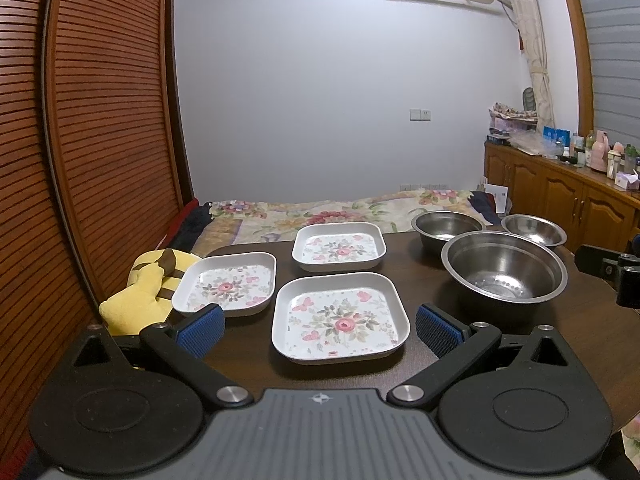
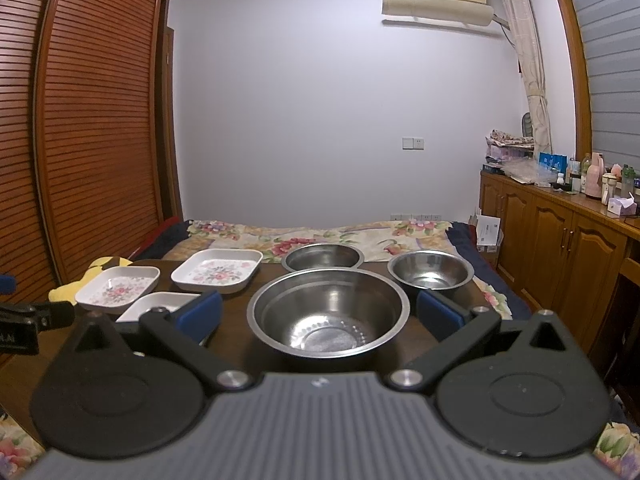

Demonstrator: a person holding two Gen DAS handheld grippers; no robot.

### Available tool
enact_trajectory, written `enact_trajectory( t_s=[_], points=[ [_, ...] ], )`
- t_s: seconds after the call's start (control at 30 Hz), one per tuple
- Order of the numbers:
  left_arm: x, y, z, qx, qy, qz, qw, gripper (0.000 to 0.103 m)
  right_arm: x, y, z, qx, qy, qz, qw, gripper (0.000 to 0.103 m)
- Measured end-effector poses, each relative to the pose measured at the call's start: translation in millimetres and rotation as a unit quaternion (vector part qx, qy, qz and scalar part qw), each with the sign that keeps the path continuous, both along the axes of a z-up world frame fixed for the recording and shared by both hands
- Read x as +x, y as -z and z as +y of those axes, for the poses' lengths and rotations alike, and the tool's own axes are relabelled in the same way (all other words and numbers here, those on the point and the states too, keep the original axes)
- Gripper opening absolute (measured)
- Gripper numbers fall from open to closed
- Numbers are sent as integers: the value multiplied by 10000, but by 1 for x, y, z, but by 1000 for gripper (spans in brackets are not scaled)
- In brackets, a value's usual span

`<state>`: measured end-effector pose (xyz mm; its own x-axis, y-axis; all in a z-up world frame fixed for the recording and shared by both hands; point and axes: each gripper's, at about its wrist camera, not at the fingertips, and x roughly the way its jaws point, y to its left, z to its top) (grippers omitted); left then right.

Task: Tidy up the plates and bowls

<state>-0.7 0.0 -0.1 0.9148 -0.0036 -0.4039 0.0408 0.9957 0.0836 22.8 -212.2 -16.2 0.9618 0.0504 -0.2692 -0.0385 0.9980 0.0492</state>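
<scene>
On the dark tabletop (image 1: 404,276) before you, itemised:

Near plate: the square floral plate (image 1: 340,317) lies flat straight ahead of your left tongs (image 1: 320,330), closest to you, its flower print facing up.
Left plate: a second floral plate (image 1: 227,283) sits just beside the near one, at the tabletop's left edge, apart from it by a narrow gap.
Far plate: a third floral plate (image 1: 339,246) rests behind the near plate, close to the far edge.
Large bowl: the big steel bowl (image 2: 328,313) stands upright directly ahead of your right tongs (image 2: 320,313), with a ring of dimples in its base.
Back bowl: a smaller steel bowl (image 2: 323,257) stands behind the large one, at the far edge.
Right bowl: another small steel bowl (image 2: 430,270) stands to the right of the back bowl, near the large bowl's rim.
Left tongs: spread wide, blue pads either side of the near plate, gripping nothing.
Right tongs: spread wide, blue pads flanking the large bowl, gripping nothing.
Off the tabletop: a yellow plush toy (image 1: 148,292) lies beside the left plate; a floral bed cover (image 1: 320,216) stretches beyond the far edge.
Layout: your plates keep to the left half, your bowls to the right half, none stacked.
</scene>
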Motion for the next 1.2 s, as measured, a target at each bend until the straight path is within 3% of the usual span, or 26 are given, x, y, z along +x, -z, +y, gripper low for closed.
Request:
enact_trajectory(
  t_s=[0.67,1.2],
  points=[
    [18,25,11,-175,-8,435,9989,103,5,11,7,-7,-86,162,9998,103],
    [34,42,28,54,8,789,9969,103,22,15,29,-130,-454,295,9984,103]
  ],
)
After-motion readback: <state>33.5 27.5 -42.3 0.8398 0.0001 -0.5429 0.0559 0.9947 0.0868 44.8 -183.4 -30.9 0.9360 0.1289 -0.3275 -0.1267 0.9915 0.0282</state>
